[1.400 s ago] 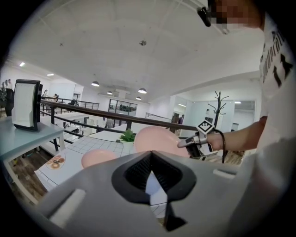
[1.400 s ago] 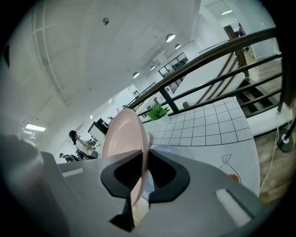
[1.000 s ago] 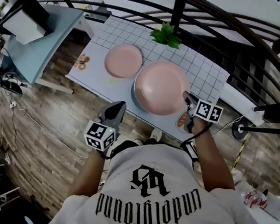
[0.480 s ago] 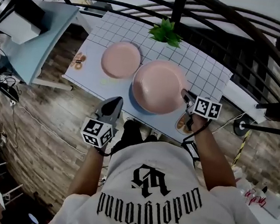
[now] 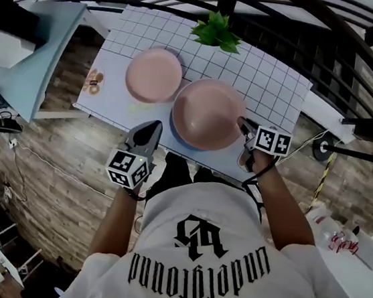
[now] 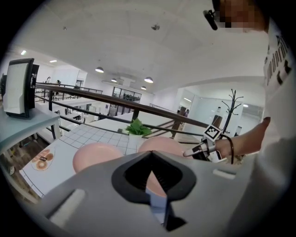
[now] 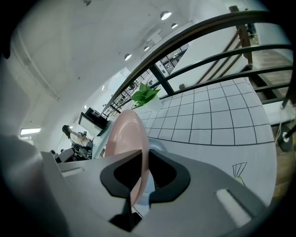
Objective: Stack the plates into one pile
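A large pink plate [image 5: 208,112] lies over a pale blue plate [image 5: 177,135] at the front of the grid-patterned table [image 5: 275,88]. My right gripper [image 5: 241,123] has that plate's right rim between its jaws, which are opening. In the right gripper view the pink plate [image 7: 127,134] runs edge-on through the right gripper [image 7: 144,156], with the pale blue plate [image 7: 156,147] behind it. A smaller pink plate [image 5: 154,75] lies alone to the left. My left gripper [image 5: 149,132] hangs shut and empty at the table's front edge. The left gripper [image 6: 152,178] faces both plates.
A potted green plant [image 5: 216,30] stands at the table's back edge, in front of a dark railing [image 5: 277,14]. A doughnut print [image 5: 91,81] marks the table's left end. A pale blue side table [image 5: 48,40] stands to the left. Below is wood floor.
The head view has drifted, so the table sits higher and further left in the picture. The left gripper has come slightly closer to the table's front edge. The right gripper stays at the large plate's rim.
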A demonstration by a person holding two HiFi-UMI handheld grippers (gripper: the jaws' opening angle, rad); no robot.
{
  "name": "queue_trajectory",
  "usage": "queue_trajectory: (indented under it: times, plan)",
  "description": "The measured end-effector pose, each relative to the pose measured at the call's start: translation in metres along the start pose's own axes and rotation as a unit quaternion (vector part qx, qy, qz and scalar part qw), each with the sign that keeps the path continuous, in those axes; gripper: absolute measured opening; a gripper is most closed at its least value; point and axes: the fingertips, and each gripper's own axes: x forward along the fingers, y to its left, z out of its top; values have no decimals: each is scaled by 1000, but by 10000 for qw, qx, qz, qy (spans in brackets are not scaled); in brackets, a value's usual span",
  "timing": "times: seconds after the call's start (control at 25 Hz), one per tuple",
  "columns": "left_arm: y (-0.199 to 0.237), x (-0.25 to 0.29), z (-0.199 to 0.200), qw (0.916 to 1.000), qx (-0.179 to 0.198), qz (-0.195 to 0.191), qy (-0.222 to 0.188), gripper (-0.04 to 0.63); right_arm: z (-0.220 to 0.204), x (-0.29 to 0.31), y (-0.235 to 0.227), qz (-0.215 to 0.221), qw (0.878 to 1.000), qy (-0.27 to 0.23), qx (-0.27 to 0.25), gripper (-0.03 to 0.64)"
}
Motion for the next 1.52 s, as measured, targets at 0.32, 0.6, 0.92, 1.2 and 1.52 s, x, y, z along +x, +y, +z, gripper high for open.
queue_trajectory:
  times: [0.32, 0.6, 0.92, 1.2, 1.52]
  plan:
    - [22, 25, -12, 9991, -30, -292, 313, 49, -25, 20, -18, -289, 9989, 205, 305, 35]
    - [40, 37, -29, 9973, -207, -419, 574, 49, -50, 34, -29, -526, 9966, 399, 483, 38]
    - [47, 47, -40, 9948, -223, -640, 756, 49, -65, 44, -37, -680, 9944, 445, 671, 40]
    - [48, 53, -47, 9931, -304, -708, 882, 49, -70, 53, -37, -680, 9940, 546, 657, 44]
    - [39, 56, -43, 9921, -364, -910, 783, 49, -60, 51, -42, -875, 9947, 266, 465, 127]
